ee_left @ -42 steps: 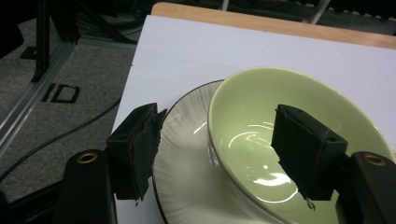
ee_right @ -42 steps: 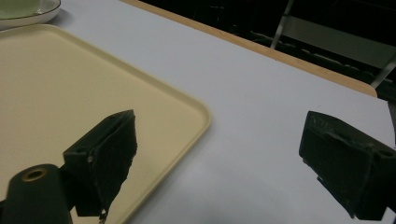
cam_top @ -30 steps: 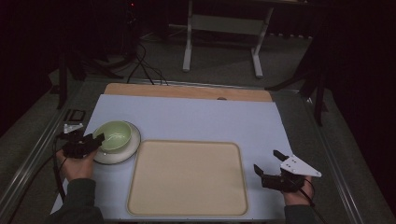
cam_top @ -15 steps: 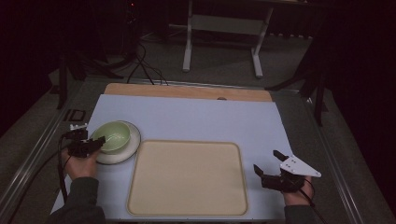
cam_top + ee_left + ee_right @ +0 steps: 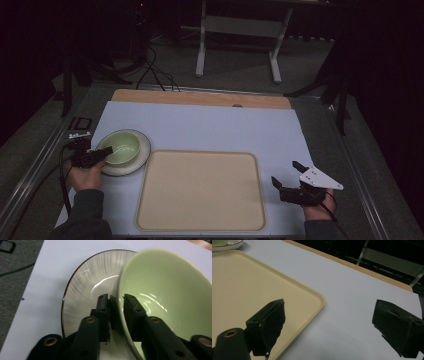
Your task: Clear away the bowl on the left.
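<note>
At the left edge of the counter (image 5: 210, 125), the left gripper (image 5: 94, 157) has its fingers (image 5: 103, 312) clamped on the near rim of the green bowl (image 5: 120, 147), one finger outside the wall and the other inside, as the left gripper view shows closely. The bowl sits on the white plate (image 5: 137, 161) with a dark rim line, and in that close view it looks tipped up off the plate's centre, though I cannot tell whether its foot has fully left the plate. The step in hand reads as the pick-up of the bowl: the grip is made and the lift is starting. Just to the right lies the beige tray (image 5: 201, 190), bare, its left edge near the plate; it seems the likely place for the bowl. The next move, then, calls for raising the bowl clear of the plate's lip without dragging the plate along, carrying it rightward over the tray's raised edge, and keeping it level, since a pinch on one rim lets a bowl swing. Farther right, the right gripper (image 5: 286, 185) rests beside the tray's right edge, well apart from the bowl, its fingers (image 5: 268, 320) spread wide with nothing between them; it could steady the plate or the tray if either shifts.
</note>
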A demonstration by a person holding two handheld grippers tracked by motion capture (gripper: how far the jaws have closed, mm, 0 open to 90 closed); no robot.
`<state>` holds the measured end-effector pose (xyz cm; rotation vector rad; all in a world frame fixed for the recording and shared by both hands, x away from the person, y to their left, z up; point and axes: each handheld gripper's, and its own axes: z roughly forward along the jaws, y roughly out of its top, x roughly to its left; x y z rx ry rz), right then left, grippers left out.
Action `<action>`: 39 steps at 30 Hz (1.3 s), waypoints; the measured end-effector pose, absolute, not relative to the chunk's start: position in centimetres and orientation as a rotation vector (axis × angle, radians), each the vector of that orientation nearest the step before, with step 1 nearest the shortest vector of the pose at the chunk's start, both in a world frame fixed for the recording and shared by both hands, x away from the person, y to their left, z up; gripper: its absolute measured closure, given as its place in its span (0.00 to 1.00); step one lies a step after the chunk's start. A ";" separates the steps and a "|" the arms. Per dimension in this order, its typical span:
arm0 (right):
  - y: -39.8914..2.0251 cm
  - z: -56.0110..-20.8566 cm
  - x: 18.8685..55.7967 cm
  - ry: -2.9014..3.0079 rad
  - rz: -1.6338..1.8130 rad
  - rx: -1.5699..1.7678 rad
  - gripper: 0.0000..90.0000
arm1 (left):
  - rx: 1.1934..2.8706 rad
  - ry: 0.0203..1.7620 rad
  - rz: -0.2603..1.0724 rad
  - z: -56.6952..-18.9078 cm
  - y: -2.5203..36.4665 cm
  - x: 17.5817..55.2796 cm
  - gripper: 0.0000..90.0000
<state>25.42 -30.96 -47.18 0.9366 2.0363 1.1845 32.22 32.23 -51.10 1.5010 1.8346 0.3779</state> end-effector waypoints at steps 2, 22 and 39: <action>-31.0 -47.2 25.4 2.034 1.187 0.938 0.12 | 1.503 1.833 0.378 -51.1 32.2 32.2 0.91; -31.1 -47.0 25.3 2.018 1.198 0.927 0.12 | 1.403 1.806 0.326 -50.8 32.9 31.4 0.90; -31.2 -46.8 25.1 1.997 1.220 0.906 0.12 | 1.344 1.729 0.321 -49.2 32.9 30.4 0.89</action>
